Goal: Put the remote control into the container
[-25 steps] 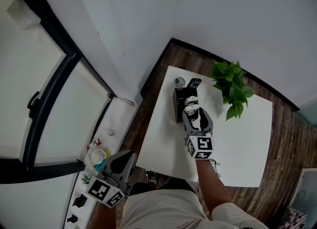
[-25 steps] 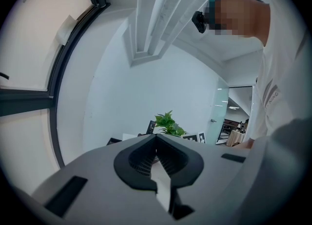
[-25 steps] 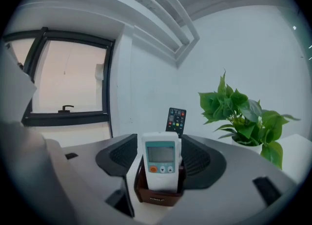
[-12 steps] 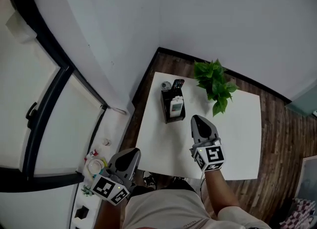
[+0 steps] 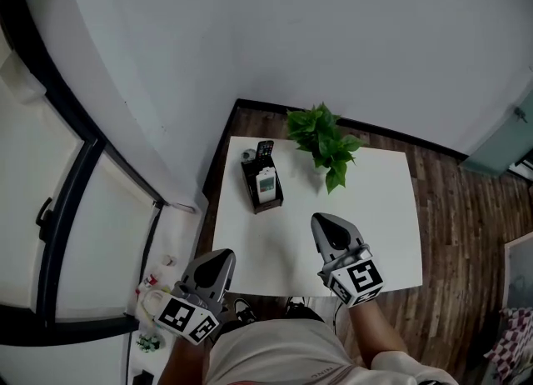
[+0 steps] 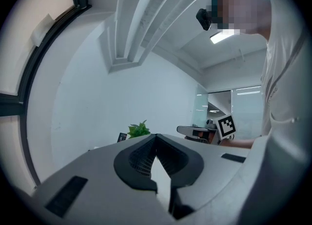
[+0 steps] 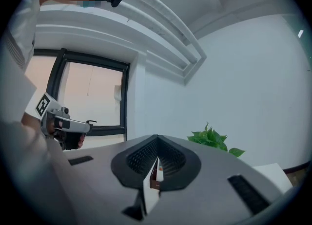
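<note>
Table [image 5: 371, 200]: right gripper [image 5: 321, 220] withdrawn from container [image 5: 248, 188], jaws just closed empty; remote [image 5: 266, 182] inside; left gripper [image 5: 221, 258] clenched.

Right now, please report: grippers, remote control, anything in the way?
Left gripper shut, empty. Right gripper just closed, empty. Remote control stands in container. Plant apart, nothing blocks.

White table [image 5: 391, 208] in rm corner, pale grey walls [image 5: 333, 33], dark wood floor [image 5: 466, 208]; black-framed window [image 5: 62, 208] at left
</note>
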`<state>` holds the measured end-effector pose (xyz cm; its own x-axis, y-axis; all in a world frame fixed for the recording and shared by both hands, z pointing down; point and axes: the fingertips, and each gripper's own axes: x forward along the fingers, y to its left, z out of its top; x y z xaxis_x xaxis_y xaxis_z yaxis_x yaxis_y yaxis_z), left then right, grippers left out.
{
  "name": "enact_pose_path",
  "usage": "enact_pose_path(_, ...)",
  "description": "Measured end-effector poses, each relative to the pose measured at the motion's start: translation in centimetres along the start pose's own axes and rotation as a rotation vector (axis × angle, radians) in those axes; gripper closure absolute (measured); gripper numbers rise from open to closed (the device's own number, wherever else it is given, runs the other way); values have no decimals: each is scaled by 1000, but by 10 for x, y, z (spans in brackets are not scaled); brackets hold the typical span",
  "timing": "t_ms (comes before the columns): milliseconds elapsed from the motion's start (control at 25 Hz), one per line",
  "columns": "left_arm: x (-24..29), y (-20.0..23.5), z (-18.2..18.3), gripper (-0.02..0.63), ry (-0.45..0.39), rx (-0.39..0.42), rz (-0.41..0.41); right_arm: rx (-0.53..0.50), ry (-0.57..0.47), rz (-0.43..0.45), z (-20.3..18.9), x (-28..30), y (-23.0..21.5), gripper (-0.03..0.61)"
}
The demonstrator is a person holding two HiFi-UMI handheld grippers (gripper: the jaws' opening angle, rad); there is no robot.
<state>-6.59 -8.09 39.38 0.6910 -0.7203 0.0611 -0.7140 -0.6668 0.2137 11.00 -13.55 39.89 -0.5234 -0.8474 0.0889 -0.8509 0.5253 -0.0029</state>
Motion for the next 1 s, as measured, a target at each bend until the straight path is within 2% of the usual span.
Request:
enact_pose_path(160,6,-10,3,606,-1,12,-35,-20,10,-27,7,-16,-3,568)
enact_pose_path(400,12,-21,4,606,-1,17,-69,5,5,-37,2,-29,-4,568)
enact_pose_path(1000,8,-16,6,606,-13,14,-53,-7,11,24,5,-15,8,568)
